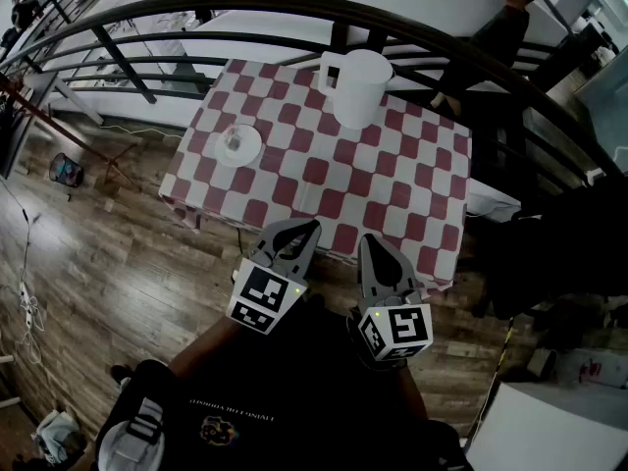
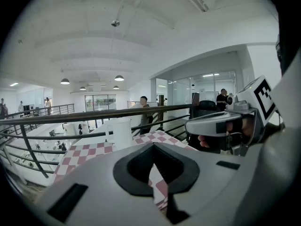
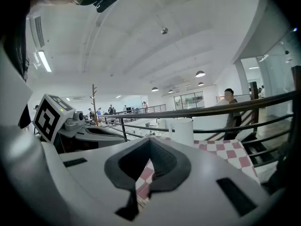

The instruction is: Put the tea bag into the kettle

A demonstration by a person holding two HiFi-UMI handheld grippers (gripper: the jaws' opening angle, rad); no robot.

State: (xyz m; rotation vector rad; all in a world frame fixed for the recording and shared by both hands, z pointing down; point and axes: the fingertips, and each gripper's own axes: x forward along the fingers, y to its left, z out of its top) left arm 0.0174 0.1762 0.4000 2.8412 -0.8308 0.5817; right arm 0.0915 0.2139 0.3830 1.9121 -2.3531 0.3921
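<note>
A white kettle (image 1: 353,86) with a handle stands upright at the far side of the table with the red-and-white checked cloth (image 1: 324,180). A small white saucer (image 1: 236,145) lies at the table's left part, and on it rests a small pale thing, probably the tea bag (image 1: 234,140). My left gripper (image 1: 305,227) and right gripper (image 1: 372,240) hover side by side at the table's near edge, both shut and holding nothing. The kettle (image 2: 123,133) shows ahead in the left gripper view, and the kettle (image 3: 182,131) also in the right gripper view.
A dark metal railing (image 1: 294,13) curves behind the table's far side, with a drop to a lower floor beyond it. The floor (image 1: 118,263) around the table is wood. A person in dark clothes (image 1: 496,37) stands beyond the railing at the far right.
</note>
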